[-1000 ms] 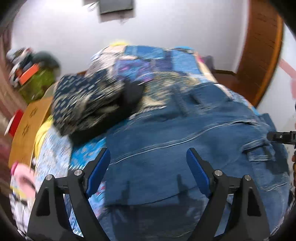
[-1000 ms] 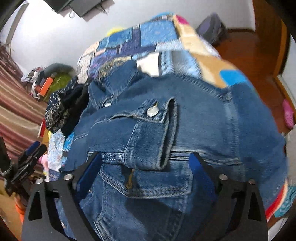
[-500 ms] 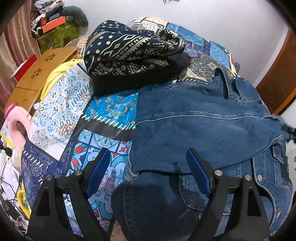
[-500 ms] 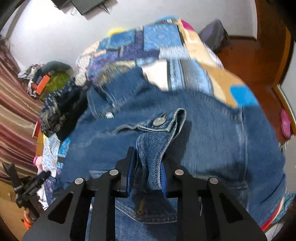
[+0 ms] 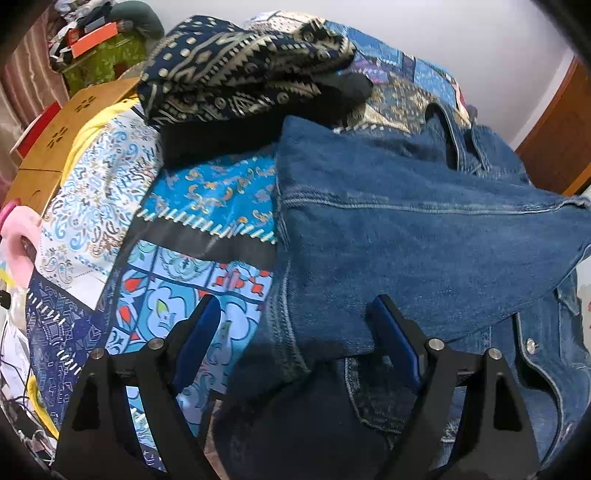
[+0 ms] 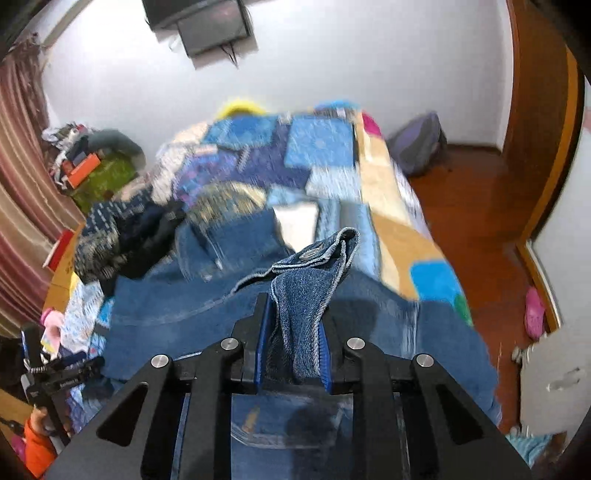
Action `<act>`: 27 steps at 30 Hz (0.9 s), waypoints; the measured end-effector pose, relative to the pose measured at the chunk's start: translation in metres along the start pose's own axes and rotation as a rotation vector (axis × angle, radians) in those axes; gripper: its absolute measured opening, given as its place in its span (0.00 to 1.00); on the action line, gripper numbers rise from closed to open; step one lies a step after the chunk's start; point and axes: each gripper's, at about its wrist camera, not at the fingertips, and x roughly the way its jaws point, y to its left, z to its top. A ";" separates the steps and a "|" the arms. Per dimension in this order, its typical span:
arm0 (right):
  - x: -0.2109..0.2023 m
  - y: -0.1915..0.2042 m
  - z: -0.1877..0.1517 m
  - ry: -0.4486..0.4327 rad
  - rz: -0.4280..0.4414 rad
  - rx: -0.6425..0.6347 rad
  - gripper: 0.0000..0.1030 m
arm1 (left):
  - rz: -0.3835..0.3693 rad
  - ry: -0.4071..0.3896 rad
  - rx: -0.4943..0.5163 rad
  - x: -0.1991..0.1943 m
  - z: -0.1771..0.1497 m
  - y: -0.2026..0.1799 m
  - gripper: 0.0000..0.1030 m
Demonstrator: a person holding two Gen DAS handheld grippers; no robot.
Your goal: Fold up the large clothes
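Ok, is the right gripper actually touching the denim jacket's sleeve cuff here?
Touching. The right wrist view shows the right gripper with its jaws closed on the sleeve cuff of the denim jacket, the bunched fabric pinched between the blue pads.

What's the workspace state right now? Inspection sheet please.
Surface: bed with patchwork bedspread.
Job's things: denim jacket spread on the bed, one sleeve cuff lifted.
Clutter: folded patterned clothes beside the jacket.
Grippers: left tool open over the jacket's edge; right tool shut on the cuff.
Cables: thin cables at the bed's left edge.
Surroundings: white wall, wooden door, wall-mounted screen.
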 end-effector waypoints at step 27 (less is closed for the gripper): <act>-0.040 -0.098 -0.046 -0.011 -0.137 0.268 0.63 | -0.047 -0.195 0.131 -0.062 0.040 -0.075 0.81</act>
